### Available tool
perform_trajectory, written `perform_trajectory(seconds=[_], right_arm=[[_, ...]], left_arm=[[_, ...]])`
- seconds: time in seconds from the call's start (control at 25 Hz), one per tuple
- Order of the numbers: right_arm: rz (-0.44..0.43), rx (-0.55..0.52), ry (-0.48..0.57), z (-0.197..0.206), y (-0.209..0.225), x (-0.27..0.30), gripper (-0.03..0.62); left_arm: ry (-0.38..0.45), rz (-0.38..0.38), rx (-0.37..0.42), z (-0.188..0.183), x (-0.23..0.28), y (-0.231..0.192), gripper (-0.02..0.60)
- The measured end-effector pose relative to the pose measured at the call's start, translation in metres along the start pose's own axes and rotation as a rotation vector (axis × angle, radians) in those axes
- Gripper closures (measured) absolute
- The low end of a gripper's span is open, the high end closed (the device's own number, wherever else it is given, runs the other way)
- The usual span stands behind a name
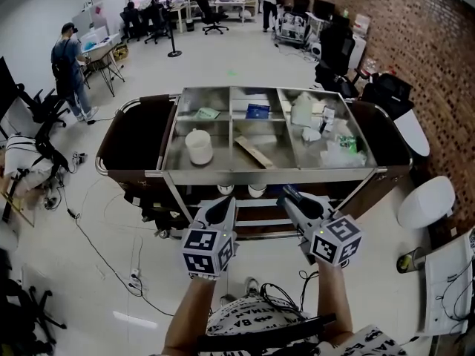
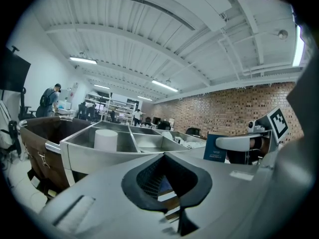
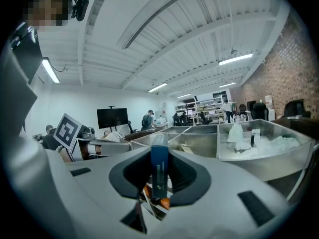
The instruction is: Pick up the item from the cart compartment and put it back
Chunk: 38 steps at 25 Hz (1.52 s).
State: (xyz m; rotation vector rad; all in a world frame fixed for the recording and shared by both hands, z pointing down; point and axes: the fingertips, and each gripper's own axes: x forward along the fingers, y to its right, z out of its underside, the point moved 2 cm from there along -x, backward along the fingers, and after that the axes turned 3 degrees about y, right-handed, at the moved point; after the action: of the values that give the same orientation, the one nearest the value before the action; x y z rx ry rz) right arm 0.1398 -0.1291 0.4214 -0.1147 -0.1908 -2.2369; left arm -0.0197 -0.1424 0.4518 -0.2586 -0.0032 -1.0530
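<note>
A steel cart (image 1: 267,175) with several compartments stands in front of me. My right gripper (image 1: 288,195) hangs just short of its near rim, shut on a thin dark-blue box (image 3: 159,171) that stands edge-on between the pads. The same box (image 2: 218,147) shows flat-on in the left gripper view, level with the cart's top. Beside it on the left, my left gripper (image 1: 221,202) has its fingertips together and nothing between them. A similar blue item (image 1: 257,110) lies in the middle rear compartment.
The left front compartment holds a white cup (image 1: 199,146), and a wooden strip (image 1: 254,153) lies in the middle one. Bags and bottles (image 1: 326,132) fill the right one. Cables trail over the floor at left. A white stool (image 1: 427,202) stands right of the cart.
</note>
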Motion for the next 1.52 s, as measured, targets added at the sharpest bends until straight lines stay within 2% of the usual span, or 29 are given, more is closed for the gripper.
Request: perform_trajectory(seconds=[0.36, 0.52, 0.96, 1.28, 1.52], right_arm=[[0.014, -0.141, -0.053, -0.039, 0.037, 0.037, 0.503], [0.014, -0.179, -0.123, -0.056, 0.061, 0.071, 0.503], [0.069, -0.294, -0.556, -0.046, 0.137, 0.173, 0.503], [0.075, -0.275, -0.875, -0.005, 0.174, 0.207, 0.502], [0.106, -0.389, -1.096, 0.024, 0.191, 0.232, 0.502]], left_arm=[[-0.002, 0.005, 0.024, -0.012, 0.02, -0.007, 0.583], [-0.001, 0.002, 0.031, -0.022, 0.034, -0.016, 0.583], [-0.001, 0.007, 0.006, -0.042, 0.065, -0.041, 0.583], [-0.064, -0.021, -0.027, -0.065, 0.087, -0.056, 0.583], [-0.08, -0.018, -0.041, -0.065, 0.099, -0.059, 0.583]])
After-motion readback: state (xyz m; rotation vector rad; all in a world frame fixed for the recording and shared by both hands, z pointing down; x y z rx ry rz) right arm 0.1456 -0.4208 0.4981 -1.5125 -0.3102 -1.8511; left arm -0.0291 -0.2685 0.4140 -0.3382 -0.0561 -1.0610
